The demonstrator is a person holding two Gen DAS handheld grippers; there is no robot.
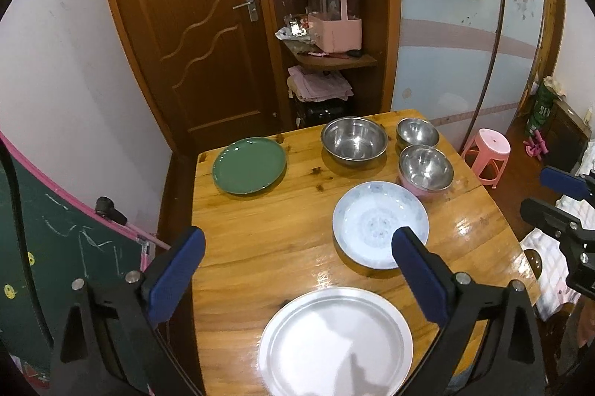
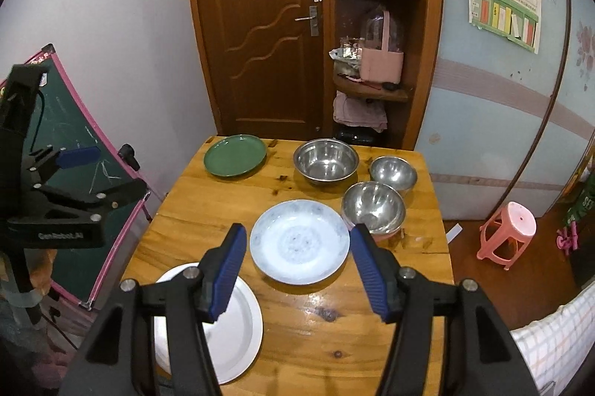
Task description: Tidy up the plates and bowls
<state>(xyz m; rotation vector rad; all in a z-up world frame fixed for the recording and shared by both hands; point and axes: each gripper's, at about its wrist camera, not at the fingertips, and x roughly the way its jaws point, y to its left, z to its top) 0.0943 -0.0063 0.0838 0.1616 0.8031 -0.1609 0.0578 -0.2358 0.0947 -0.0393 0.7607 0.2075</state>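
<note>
**Both grippers above the desk, nothing held**

Wooden desk carries all the dishes, none stacked on a plate.

White plate, largest, at the near edge. In the right wrist view it lies partly behind that gripper's left finger.

Blue-patterned plate sits mid-desk, just beyond the white one.

Green plate at the far left corner, well apart from the others.

Large steel bowl at the far edge, right of the green plate.

Two small steel bowls to its right: near small bowl, just beside the blue-patterned plate and resting in a pink bowl; far small bowl behind it.

Left gripper: jaws spread wide, empty, over the white plate.

Right gripper: jaws part open, empty, framing the blue-patterned plate from above.
</note>
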